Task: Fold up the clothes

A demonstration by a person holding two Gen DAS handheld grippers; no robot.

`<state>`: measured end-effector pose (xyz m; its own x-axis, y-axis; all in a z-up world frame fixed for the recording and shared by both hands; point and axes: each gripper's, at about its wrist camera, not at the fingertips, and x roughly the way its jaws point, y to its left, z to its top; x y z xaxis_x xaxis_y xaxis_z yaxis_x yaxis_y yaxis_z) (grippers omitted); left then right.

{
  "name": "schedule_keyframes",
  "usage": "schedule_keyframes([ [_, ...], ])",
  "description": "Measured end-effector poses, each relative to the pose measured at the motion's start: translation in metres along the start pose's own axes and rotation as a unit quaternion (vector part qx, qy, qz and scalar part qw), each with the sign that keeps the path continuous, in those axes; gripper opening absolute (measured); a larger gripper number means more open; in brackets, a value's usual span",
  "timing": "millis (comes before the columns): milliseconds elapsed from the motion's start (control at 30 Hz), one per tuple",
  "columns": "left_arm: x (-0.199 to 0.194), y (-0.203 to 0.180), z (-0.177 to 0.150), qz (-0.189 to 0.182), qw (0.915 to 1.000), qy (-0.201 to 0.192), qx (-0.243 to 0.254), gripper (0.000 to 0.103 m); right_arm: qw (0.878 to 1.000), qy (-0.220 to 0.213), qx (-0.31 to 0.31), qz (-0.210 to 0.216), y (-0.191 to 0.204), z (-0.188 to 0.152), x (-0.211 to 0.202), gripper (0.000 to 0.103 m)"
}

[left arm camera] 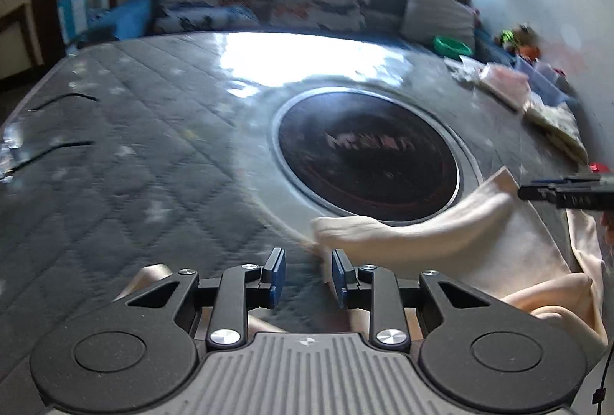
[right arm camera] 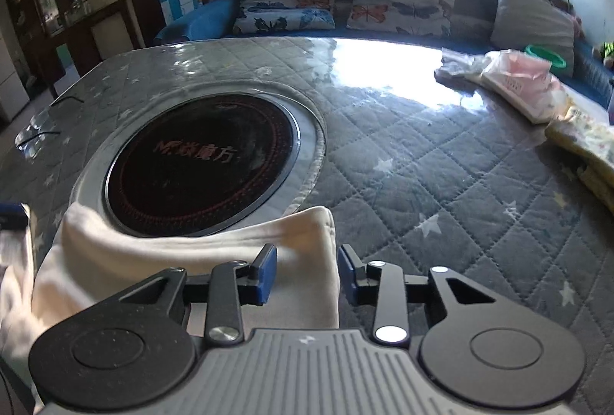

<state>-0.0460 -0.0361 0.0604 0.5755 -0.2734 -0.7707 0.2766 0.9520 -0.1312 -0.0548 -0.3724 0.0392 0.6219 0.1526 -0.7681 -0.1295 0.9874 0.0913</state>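
We've got both jaws standing wide, nothing pinched yet. The cream soft cotton garment (right arm camera: 184, 254) has its folded corner sitting right between the right gripper (right arm camera: 305, 271) jaws, while at the left gripper (left arm camera: 305, 275) its other end is just ahead-right of the jaws. We'd probably grab both corners evenly before folding across the grey quilted star-print table cover (right arm camera: 441, 185).
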Motion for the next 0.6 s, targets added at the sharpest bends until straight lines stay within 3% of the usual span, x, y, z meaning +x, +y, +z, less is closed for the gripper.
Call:
schedule_keyframes([
  [333,0.031,-0.012,0.002,-0.027,0.999,0.03,0.019,0.033,1.0,0.02,-0.007,0.008,0.001,0.005,0.022,0.028],
  [467,0.036,-0.015,0.002,-0.028,0.9988,0.029,0.027,0.019,1.0,0.026,-0.011,0.007,0.001,0.008,0.024,0.019],
  [500,0.036,-0.015,0.002,-0.027,0.9988,0.028,0.028,0.017,1.0,0.026,-0.014,0.005,0.001,0.009,0.025,0.013],
  [600,0.036,-0.013,0.003,-0.031,0.9989,0.026,0.021,0.016,0.999,0.028,-0.017,0.002,0.001,0.01,0.026,0.014],
])
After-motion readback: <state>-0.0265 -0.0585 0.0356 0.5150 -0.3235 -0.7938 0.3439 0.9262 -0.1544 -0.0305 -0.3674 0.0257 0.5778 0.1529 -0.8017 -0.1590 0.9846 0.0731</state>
